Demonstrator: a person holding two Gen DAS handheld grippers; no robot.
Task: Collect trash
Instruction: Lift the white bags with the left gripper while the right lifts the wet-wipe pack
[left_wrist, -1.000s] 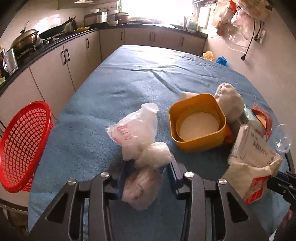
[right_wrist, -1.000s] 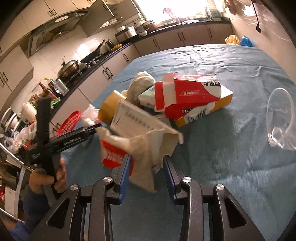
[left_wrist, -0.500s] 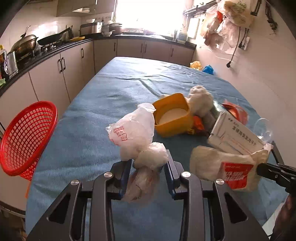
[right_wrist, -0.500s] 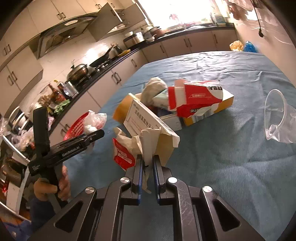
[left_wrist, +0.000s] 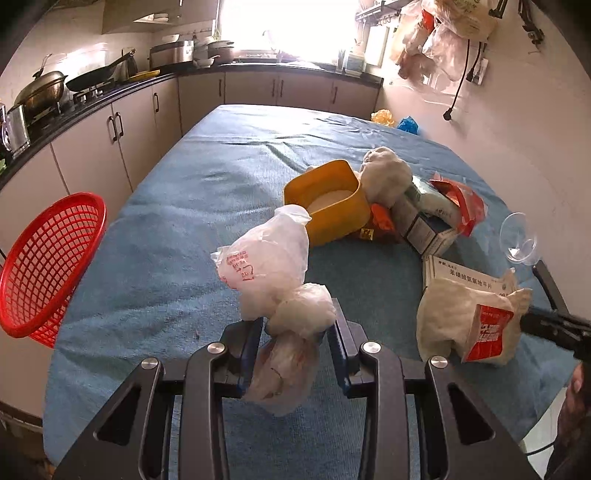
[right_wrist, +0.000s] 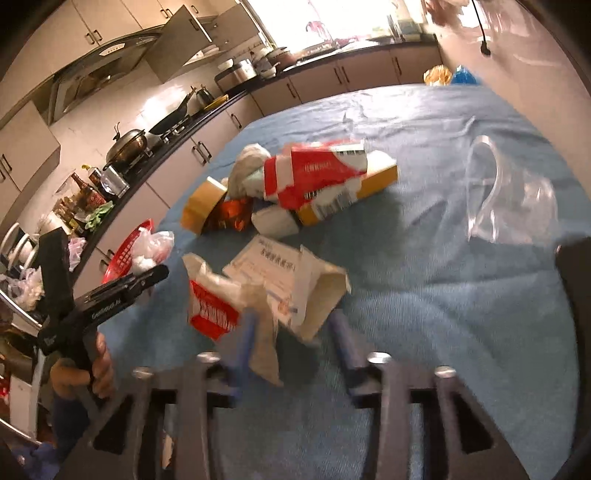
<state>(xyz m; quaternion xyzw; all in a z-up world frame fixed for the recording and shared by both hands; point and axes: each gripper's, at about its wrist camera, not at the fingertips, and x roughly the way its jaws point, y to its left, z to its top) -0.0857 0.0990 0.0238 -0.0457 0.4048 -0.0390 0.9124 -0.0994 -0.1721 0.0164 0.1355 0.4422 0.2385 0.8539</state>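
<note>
Two hand-held grippers work over a blue-covered desk strewn with kitchen trash. The left hand-held gripper is nearly closed, its pads pinching the twisted neck of a white plastic bag that billows above the fingers, while a red basket waits at the desk's left edge, a likely drop point. The right hand-held gripper has just been opening; its jaws stand partly apart with a crumpled paper wrapper loose between them and a torn white box just beyond, so no firm hold shows. Farther off lie a yellow tub, a red-and-white carton and a clear plastic cup. All of it looks light and soft; the bag seems slippery and best taken at its bunched neck, the wrapper by a thick fold rather than a thin edge.
</note>
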